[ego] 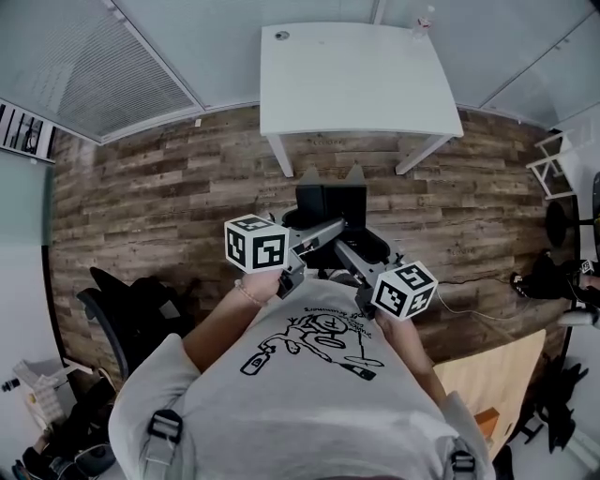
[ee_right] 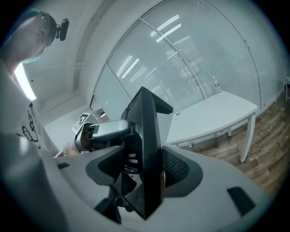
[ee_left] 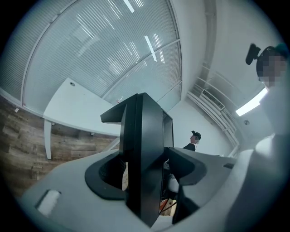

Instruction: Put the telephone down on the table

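A black telephone (ego: 330, 204) hangs in the air in front of the person's chest, short of the white table (ego: 356, 80). My left gripper (ego: 323, 230) grips it from the left and my right gripper (ego: 349, 246) from the right. In the left gripper view the telephone (ee_left: 145, 149) stands edge-on as a dark slab between the jaws of the left gripper (ee_left: 142, 176), which are shut on it. The right gripper view shows the same slab (ee_right: 147, 136) clamped in the right gripper (ee_right: 145, 174), with the left gripper's body behind it.
The white table (ee_left: 77, 108) (ee_right: 213, 118) stands on a wood-plank floor with a small bottle (ego: 424, 19) at its far right corner. A black office chair (ego: 131, 309) is at the left, a white rack (ego: 553, 164) at the right. A person (ee_left: 194, 140) stands far off.
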A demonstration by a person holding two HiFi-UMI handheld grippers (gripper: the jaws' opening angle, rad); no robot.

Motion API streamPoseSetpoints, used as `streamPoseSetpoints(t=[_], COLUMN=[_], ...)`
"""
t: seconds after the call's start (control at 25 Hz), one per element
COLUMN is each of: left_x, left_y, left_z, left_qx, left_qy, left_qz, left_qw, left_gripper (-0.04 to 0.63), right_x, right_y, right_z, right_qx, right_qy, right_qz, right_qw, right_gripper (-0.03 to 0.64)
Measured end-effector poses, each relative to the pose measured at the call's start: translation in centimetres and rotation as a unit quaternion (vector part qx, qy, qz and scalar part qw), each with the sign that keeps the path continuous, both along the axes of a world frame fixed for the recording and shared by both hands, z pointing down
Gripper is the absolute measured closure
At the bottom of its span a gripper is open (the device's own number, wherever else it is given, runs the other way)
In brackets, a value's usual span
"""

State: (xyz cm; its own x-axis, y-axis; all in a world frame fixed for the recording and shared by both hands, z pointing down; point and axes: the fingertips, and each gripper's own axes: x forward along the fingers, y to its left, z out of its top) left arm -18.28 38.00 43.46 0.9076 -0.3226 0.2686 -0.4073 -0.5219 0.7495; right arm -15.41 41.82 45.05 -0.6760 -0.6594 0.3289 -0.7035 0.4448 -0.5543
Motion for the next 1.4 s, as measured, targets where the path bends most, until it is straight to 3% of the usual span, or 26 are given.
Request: streamPoseSetpoints(t=[0.6,1.4], left_x=[0.1,10.8], left_y=[-2.5,-13.7], left_z=[0.8,0.2], left_qx=[-0.003,-0.003], left_qy=[-0.007,-0.01], left_qz=[0.013,-0.008], left_qw=[0.9999,0.9999], left_gripper=[0.301,0.301], right_x=[0.0,10.9], right_y=[-2.4,-13.8], right_z=[0.8,0.3], right_qx=[-0.01,-0.006], right_qy=[-0.007,-0.011], right_qz=[0.009,-0.017], right_qw=[1.0,1.0], right_gripper=[0.377,0.377])
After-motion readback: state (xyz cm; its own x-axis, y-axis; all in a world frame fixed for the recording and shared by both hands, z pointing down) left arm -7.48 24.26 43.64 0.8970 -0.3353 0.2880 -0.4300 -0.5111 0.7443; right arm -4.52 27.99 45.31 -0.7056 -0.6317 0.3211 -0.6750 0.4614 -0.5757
